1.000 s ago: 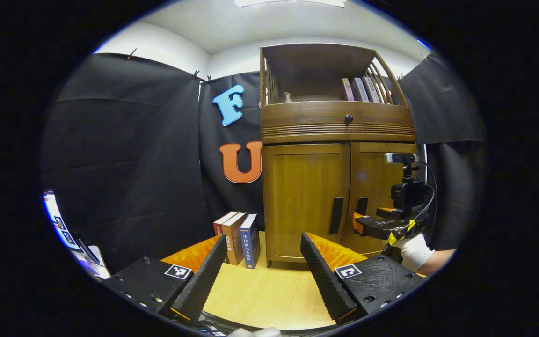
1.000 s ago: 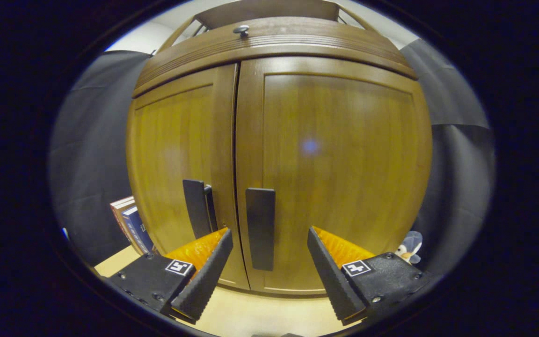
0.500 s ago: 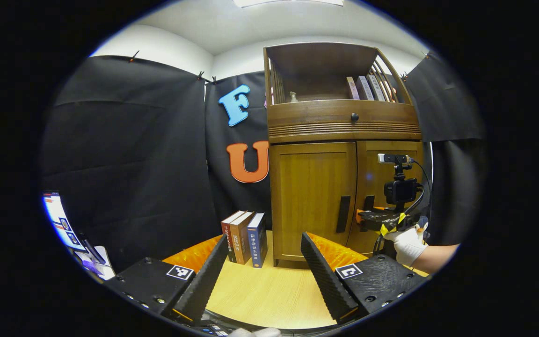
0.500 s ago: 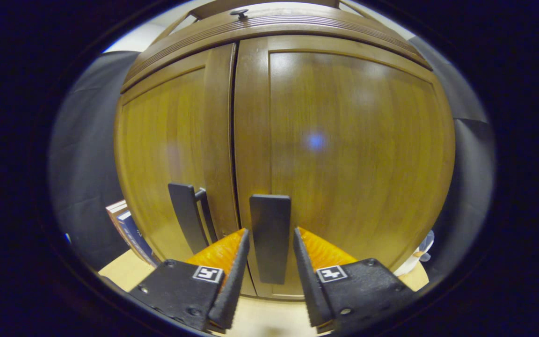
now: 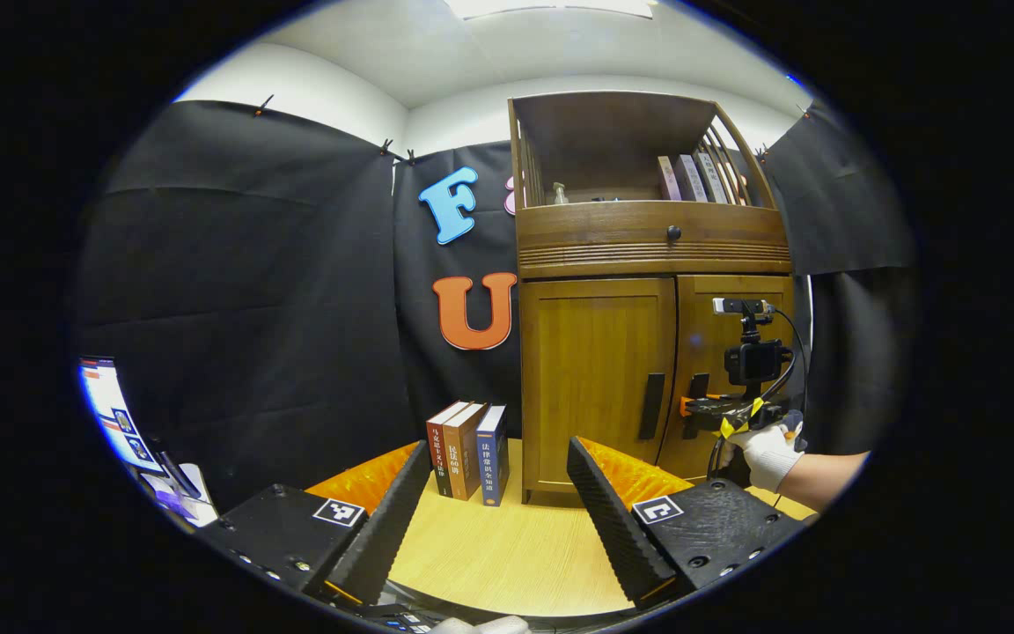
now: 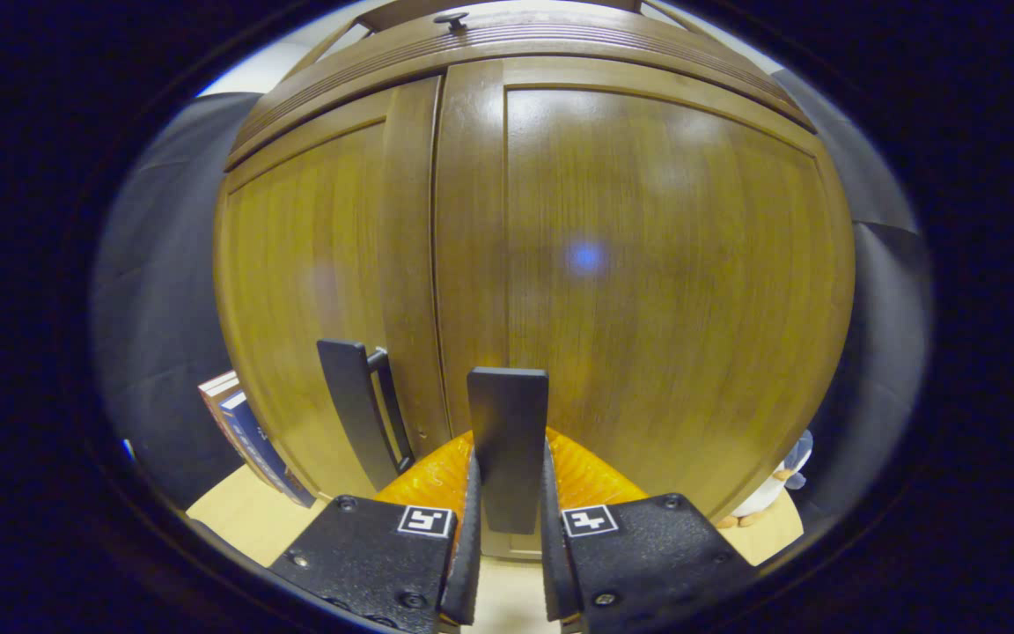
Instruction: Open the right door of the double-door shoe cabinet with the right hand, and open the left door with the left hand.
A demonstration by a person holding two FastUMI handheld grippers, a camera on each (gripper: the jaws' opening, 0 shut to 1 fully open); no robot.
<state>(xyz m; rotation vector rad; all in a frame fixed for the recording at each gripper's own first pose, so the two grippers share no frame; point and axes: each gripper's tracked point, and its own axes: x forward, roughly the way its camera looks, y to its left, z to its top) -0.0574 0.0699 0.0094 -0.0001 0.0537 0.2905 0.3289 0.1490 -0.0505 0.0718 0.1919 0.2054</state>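
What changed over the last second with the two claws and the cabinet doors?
The right claw moved in toward the right door handle and shut on it; a second ago its fingers stood wide open on either side. The left claw drew back a little from the cabinet, open over the table. Both doors stayed closed; the left handle is untouched.

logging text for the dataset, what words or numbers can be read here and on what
"法律常识全知道": spine of the blue book beside the cabinet.
"民法60讲", probably: spine of the brown book.
Red book, shelf books, screen: too small to read.
Square marker on the left hand-held gripper: coded pattern, no words.
Right door handle, clamped by the right hand-held gripper: no text.
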